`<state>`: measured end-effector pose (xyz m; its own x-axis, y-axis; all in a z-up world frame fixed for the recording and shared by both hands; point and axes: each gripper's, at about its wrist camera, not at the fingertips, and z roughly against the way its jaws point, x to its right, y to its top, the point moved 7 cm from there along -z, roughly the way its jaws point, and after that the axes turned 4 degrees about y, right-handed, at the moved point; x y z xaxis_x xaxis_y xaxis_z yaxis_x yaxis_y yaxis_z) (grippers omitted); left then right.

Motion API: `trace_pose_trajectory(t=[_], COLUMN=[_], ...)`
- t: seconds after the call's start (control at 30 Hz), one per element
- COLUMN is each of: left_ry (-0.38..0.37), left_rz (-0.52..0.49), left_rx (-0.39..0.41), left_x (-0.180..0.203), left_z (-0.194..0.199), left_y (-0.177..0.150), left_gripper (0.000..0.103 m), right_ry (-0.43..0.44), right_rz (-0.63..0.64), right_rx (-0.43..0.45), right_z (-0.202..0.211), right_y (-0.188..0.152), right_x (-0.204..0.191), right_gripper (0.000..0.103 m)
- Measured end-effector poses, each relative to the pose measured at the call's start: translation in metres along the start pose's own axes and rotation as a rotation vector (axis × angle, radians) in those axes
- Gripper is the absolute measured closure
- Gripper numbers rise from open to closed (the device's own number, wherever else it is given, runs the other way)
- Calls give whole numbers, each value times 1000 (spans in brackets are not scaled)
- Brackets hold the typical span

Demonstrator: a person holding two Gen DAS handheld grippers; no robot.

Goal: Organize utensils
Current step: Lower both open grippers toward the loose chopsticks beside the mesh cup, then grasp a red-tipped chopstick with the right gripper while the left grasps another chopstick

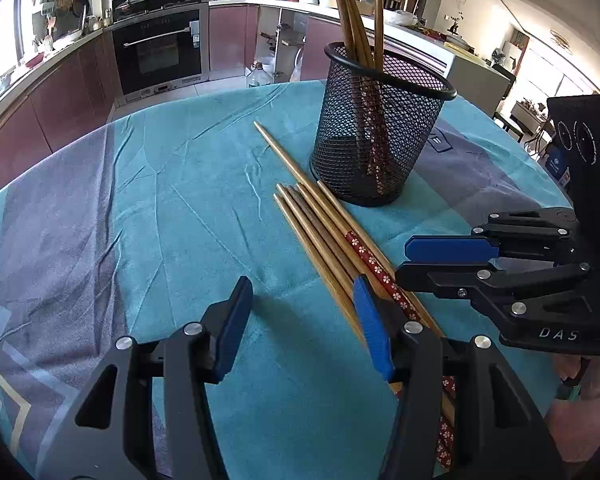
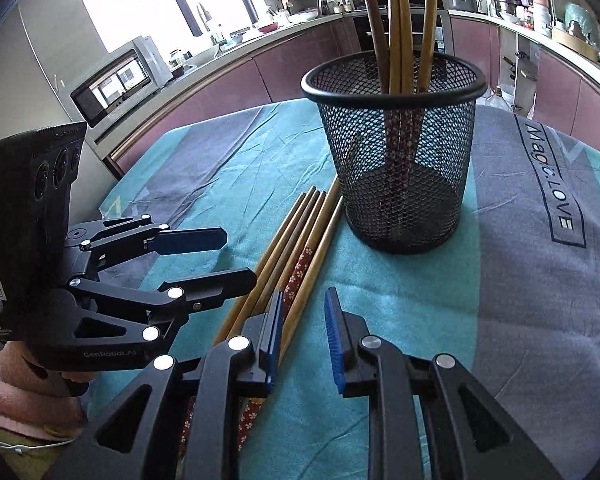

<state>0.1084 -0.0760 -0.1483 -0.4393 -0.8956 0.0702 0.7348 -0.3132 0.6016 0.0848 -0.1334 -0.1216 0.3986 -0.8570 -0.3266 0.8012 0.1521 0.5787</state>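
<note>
Several wooden chopsticks (image 1: 324, 232) (image 2: 296, 240) lie side by side on the cloth, one with a red flowered handle. Just behind their tips stands a black mesh holder (image 1: 400, 140) (image 2: 420, 160) with several chopsticks upright in it. My left gripper (image 1: 302, 320) (image 2: 236, 258) is open over bare cloth, and its right finger (image 1: 372, 328) rests over the handle end of the bundle. My right gripper (image 2: 304, 320) (image 1: 412, 262) hangs low on the bundle's other side with a narrow gap between its pads. Nothing is in that gap, and its left pad (image 2: 274, 340) stands next to the outermost chopstick.
A teal and grey cloth (image 1: 160, 208) (image 2: 520, 280) covers the round table. Kitchen counters, an oven (image 1: 158, 52) and a microwave (image 2: 116, 80) lie beyond the far edge. A plastic bottle (image 1: 258, 74) stands on the floor. Pink sleeves (image 2: 24, 392) (image 1: 592, 400) show behind each gripper.
</note>
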Motion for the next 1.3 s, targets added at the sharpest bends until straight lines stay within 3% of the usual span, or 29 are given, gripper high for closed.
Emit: trace_pose_trajectory(t=[0.63, 0.9, 1.1, 1.3], left_ry=[38, 53, 59, 57], left_rz=[-31, -9, 31, 42], left_rx=[-12, -10, -13, -15], left_x=[0, -3, -13, -16], left_z=[3, 0, -1, -2], left_y=[-4, 2, 4, 4], left_gripper=[55, 69, 83, 83], right_ry=[-78, -139, -139, -142], right_rz=[31, 65, 56, 40], right_rx=[-18, -11, -14, -17], right_z=[-10, -20, -23, -21], right_y=[-3, 3, 5, 5], right_x=[-3, -7, -6, -3], right_gripper=[83, 84, 94, 95])
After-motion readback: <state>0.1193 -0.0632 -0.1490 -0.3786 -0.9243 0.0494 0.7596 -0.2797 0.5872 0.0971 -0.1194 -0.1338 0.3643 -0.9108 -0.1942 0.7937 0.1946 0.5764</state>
